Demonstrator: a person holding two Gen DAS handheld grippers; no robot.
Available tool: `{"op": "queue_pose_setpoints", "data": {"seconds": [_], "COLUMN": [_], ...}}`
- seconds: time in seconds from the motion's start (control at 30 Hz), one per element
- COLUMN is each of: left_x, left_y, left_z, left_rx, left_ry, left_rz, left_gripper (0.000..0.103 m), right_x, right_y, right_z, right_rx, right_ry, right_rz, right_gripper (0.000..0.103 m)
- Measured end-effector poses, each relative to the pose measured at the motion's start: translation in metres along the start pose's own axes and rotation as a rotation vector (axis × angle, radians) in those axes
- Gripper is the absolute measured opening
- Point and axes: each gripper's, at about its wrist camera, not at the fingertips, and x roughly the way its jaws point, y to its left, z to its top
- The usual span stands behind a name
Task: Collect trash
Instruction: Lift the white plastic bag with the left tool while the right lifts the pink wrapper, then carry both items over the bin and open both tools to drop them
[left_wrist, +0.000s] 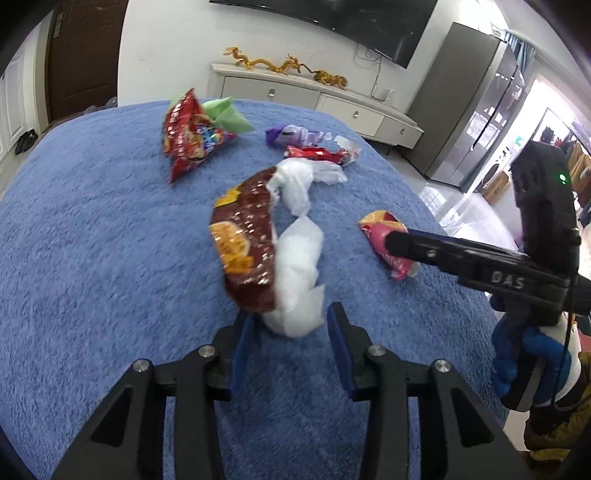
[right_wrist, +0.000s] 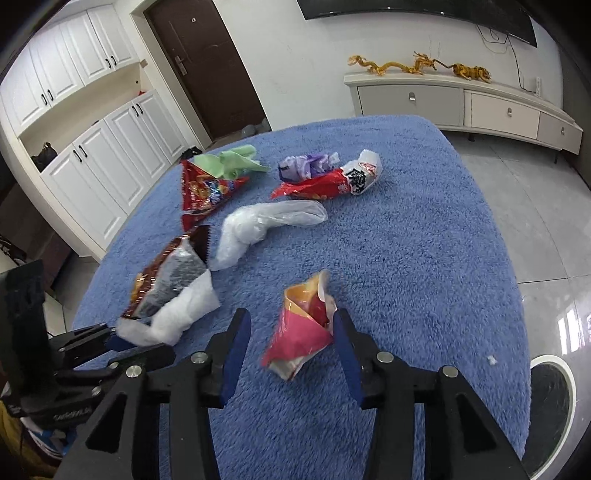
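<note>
Both jaws stand apart, nothing clamped: left gripper (left_wrist: 291, 325) straddles white tissue (left_wrist: 295, 273), right gripper (right_wrist: 291, 332) the pink wrapper (right_wrist: 299, 332). Its right pad perhaps touches already. Push deeper before squeezing.

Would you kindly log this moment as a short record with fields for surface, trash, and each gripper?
surface: blue rug
trash: brown bag with white tissue; pink wrapper; red bag; green paper; purple wrapper; red-white wrapper; clear bag
left gripper: open, tissue end between the fingers
right gripper: open, straddling the pink wrapper, which touches one finger
</note>
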Motion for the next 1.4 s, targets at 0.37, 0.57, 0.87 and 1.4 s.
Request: {"op": "queue_pose_setpoints", "data": {"seconds": [0.37, 0.57, 0.87, 1.4], "left_x": [-0.01, -0.034, -0.049, 0.078], "left_y": [-0.019, -0.039, -0.109, -0.335], "left_z": [-0.004, 0.0, 0.034, 0.049], "left_rx": [0.03, 0.071, 0.2, 0.511], "left_ry": [-0.018, -0.064, -0.105, 0.105], "left_rz": [-0.02, -0.035, -0.137, -0.317], "left_gripper": [0.017, 0.017, 0.017, 0.02], "right_x": [-0.03, -0.078, -0.169, -0.197], "right_y": [-0.007, -0.011, -0.065, -0.244], "right_z": [-0.021, -0.031, -0.056, -0.153], "right_rx": [0.02, 0.042, 0.159, 0.552], "right_ry": [-0.042, -0.13, -0.308, -0.282], "right_rz": [0.0, -0.011, -0.131, -0.348], "right_gripper": [0.032, 0.032, 0.032, 0.035]}}
